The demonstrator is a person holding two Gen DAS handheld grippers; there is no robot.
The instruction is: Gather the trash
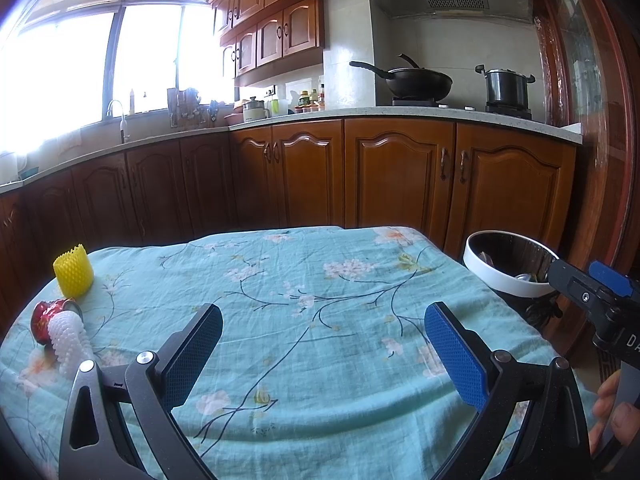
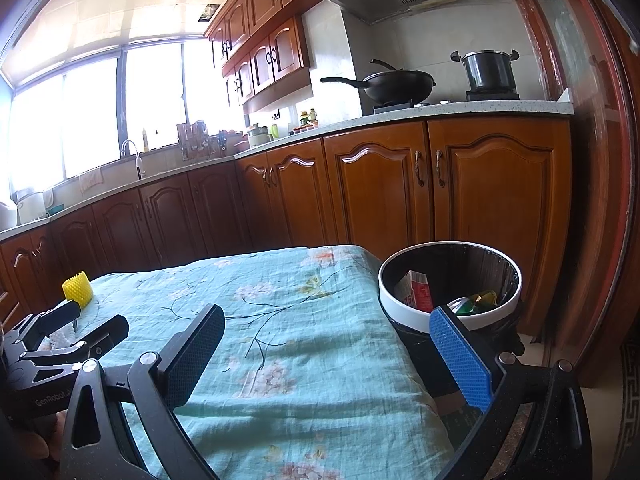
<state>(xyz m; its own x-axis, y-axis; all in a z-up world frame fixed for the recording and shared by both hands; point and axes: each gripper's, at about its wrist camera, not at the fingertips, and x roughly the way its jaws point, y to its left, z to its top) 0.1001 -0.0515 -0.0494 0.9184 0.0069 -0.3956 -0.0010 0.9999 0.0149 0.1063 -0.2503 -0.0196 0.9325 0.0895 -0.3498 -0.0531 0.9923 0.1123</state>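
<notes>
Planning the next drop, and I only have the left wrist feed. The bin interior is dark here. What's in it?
Observer: The right wrist view looks down into the trash bin. A red-and-white carton stands against its left inner wall.
Operator: Anything else in there?
Observer: Yes, a green wrapper lies to the right of the carton, with something silvery beside it that I can't identify.
Operator: I only see the side of the right gripper. Is it loaded?
Observer: No. The right gripper is open with nothing between its fingers.
</notes>
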